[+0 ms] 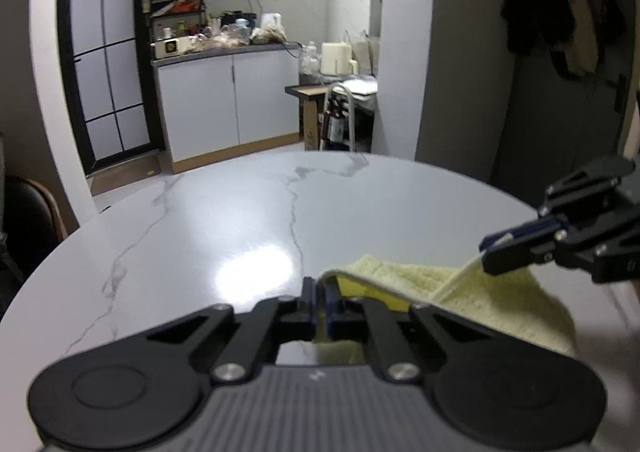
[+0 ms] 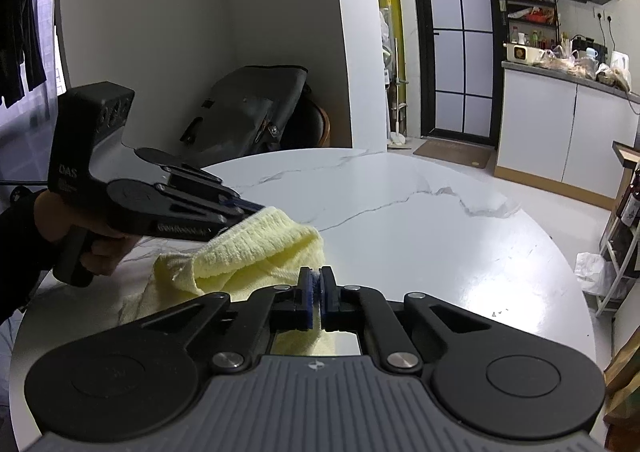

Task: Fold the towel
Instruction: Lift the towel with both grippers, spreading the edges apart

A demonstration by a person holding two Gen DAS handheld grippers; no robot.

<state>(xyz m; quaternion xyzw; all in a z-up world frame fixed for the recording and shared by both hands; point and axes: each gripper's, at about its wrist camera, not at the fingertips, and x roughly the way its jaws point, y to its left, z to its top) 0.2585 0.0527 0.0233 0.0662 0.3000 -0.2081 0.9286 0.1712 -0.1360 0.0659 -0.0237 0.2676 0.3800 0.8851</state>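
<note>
On veined marble table [image 1: 240, 220], both tongs pinch nubby yellow towel [image 1: 500, 304] — apparently corners.

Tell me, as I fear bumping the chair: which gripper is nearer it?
Left. The left gripper holds the towel end on the chair's side; the right gripper holds the other end, farther from the chair.

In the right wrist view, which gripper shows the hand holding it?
The left gripper, at frame left, clamped on the yellow towel; a hand grips its handle. The right gripper shows only fingers.
</note>
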